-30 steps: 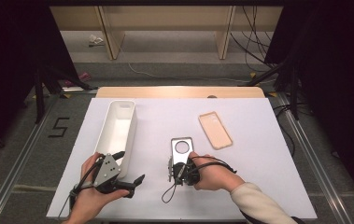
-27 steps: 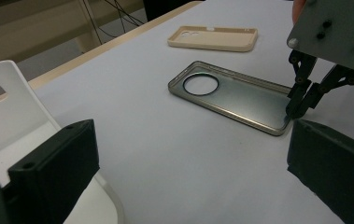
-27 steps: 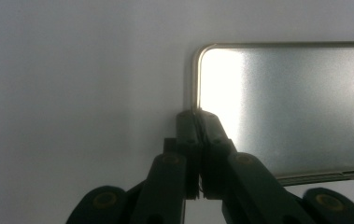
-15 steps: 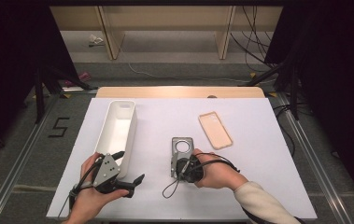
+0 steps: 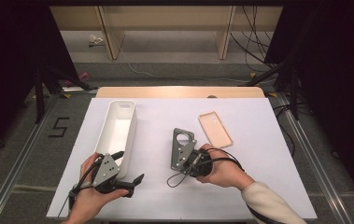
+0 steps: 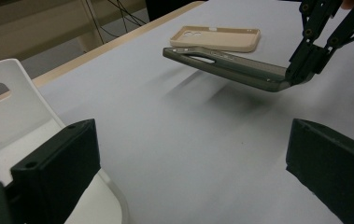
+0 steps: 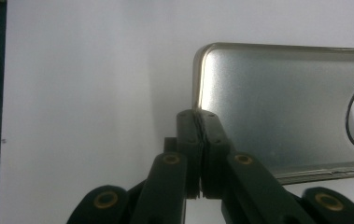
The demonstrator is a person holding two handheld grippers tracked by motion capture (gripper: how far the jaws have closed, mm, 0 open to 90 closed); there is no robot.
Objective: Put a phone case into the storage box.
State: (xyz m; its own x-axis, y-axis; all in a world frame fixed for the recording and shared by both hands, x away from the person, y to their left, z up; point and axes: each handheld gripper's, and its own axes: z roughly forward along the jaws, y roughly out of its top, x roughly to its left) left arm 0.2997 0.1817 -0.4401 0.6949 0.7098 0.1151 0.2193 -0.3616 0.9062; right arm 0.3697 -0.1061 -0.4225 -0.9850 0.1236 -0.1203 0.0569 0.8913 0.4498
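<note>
At frame centre, the right hand-held gripper (image 5: 189, 161) pinches the grey case (image 5: 182, 148) by its corner, bare table (image 5: 156, 116) around it. The left gripper view shows the case lifted off the table, the tan case (image 6: 217, 38) behind. The left hand-held gripper (image 5: 130, 183) stands spread beside the bin (image 5: 117, 130).

grey phone case (image 5: 182, 148) | beige phone case (image 5: 215, 129) | white bin (image 5: 117, 130) | black tongs (image 7: 201, 154)

Grey phone case (image 5: 182, 148): dark, translucent, slim, with round camera cutout at far end. Pinched at one near corner by the right gripper (image 5: 189, 161), held clear of the counter (image 5: 268, 186), tilted, cutout end away from the person.
</note>
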